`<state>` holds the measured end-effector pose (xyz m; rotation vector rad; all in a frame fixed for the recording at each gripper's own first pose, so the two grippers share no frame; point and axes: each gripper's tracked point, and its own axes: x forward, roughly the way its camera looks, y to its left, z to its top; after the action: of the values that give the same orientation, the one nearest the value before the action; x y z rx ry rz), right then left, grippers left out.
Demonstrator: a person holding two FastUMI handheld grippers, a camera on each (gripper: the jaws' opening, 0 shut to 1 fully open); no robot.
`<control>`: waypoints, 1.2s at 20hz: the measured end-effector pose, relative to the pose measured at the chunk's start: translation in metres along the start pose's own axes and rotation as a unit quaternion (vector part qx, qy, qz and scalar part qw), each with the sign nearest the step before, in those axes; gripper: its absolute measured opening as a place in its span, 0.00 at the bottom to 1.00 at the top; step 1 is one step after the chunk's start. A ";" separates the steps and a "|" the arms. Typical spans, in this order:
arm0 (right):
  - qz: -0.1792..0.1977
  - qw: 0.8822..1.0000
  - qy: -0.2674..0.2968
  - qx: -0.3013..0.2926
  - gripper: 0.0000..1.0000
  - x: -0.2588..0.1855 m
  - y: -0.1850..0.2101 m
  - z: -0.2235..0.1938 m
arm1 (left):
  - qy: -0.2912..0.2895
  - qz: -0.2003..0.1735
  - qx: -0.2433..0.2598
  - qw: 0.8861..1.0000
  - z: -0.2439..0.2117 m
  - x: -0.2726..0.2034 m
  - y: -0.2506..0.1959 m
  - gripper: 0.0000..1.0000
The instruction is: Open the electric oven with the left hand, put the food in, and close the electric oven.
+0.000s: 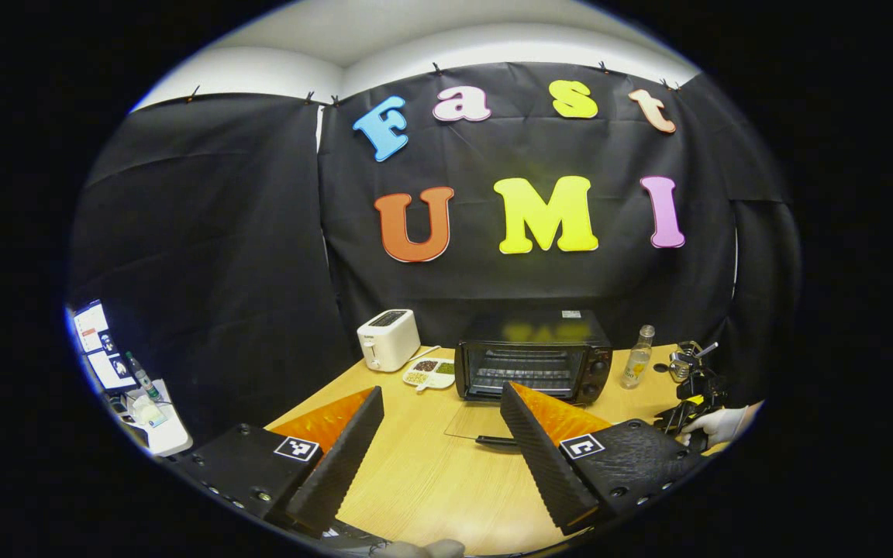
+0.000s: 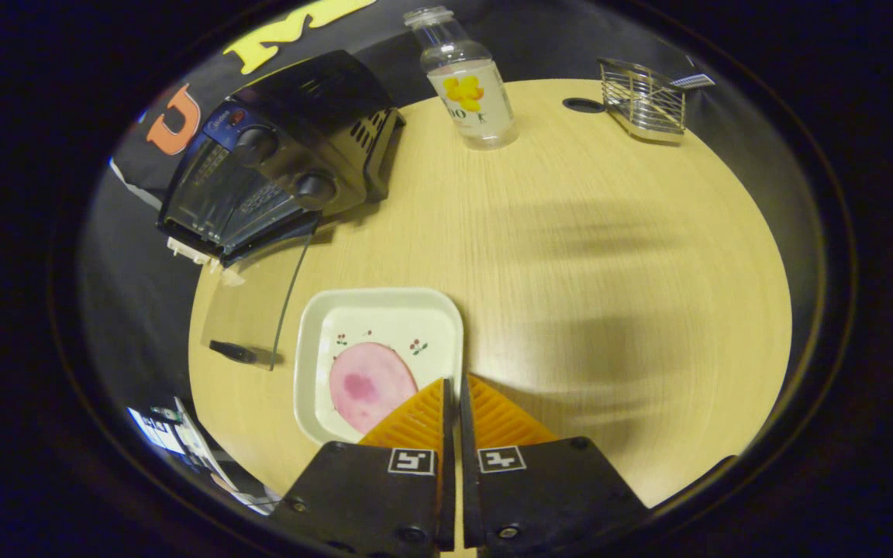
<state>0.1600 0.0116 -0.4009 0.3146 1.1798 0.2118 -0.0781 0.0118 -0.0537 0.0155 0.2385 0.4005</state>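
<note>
The black electric oven [image 1: 533,356] stands at the back of the wooden table, its glass door [image 1: 481,422] folded down flat with the dark handle toward me. My left gripper [image 1: 441,389] hangs open in front of it, fingers wide apart and nothing between them. In the right gripper view the oven [image 2: 276,163] is at the upper left, door down. My right gripper [image 2: 453,385] is shut on the rim of a white square plate [image 2: 373,314] that carries a round pink slice of food [image 2: 369,385].
A white toaster [image 1: 388,339] and a divided dish of beans [image 1: 430,373] sit left of the oven. A clear bottle [image 2: 468,85] stands to its right, with a wire rack [image 2: 643,97] beyond. A gloved hand [image 1: 718,425] shows at the right edge.
</note>
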 end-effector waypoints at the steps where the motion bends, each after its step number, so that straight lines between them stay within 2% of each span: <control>1: 0.001 1.000 0.007 0.004 0.02 0.001 0.000 -0.001 | 0.000 0.003 -0.002 1.000 0.000 0.000 -0.001 0.97; 5: 0.023 0.999 0.029 -0.016 0.04 0.000 -0.001 0.001 | -0.005 0.015 -0.017 1.000 -0.001 -0.002 -0.003 0.97; 8: 0.078 0.996 0.037 0.022 0.04 0.001 -0.001 0.002 | -0.008 0.021 -0.028 0.999 -0.001 -0.005 -0.006 0.97; 11: 0.144 0.986 0.040 0.071 0.04 -0.001 0.000 0.001 | -0.012 0.016 -0.023 1.000 0.004 -0.010 -0.010 0.97; 13: 0.166 0.981 0.034 0.094 0.01 -0.004 -0.001 0.000 | -0.015 0.011 -0.010 1.000 0.007 -0.012 -0.012 0.97; 14: 0.169 0.980 0.029 0.099 0.04 -0.005 -0.003 -0.001 | -0.015 0.008 -0.004 1.000 0.008 -0.013 -0.014 0.97; 16: 0.171 0.979 0.012 0.110 0.00 -0.014 -0.007 0.002 | -0.017 -0.004 0.000 1.000 0.012 -0.014 -0.020 0.97; 17: 0.170 0.979 0.001 0.111 0.04 -0.019 -0.010 0.004 | -0.018 -0.010 0.001 1.000 0.013 -0.014 -0.023 0.97; 19: 0.164 0.979 -0.022 0.115 0.04 -0.032 -0.015 0.010 | -0.023 -0.020 0.005 1.000 0.015 -0.012 -0.028 0.97; 20: 0.165 0.979 -0.034 0.119 0.00 -0.041 -0.016 0.014 | -0.024 -0.024 0.006 0.999 0.015 -0.009 -0.029 0.97; 24: 0.165 0.972 -0.079 0.147 0.03 -0.079 -0.003 0.024 | -0.030 -0.053 -0.001 0.998 0.017 0.001 -0.031 0.97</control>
<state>0.1536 -0.0199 -0.3248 0.7775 0.9951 0.2972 -0.0615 -0.0158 -0.0396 0.0124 0.1791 0.2941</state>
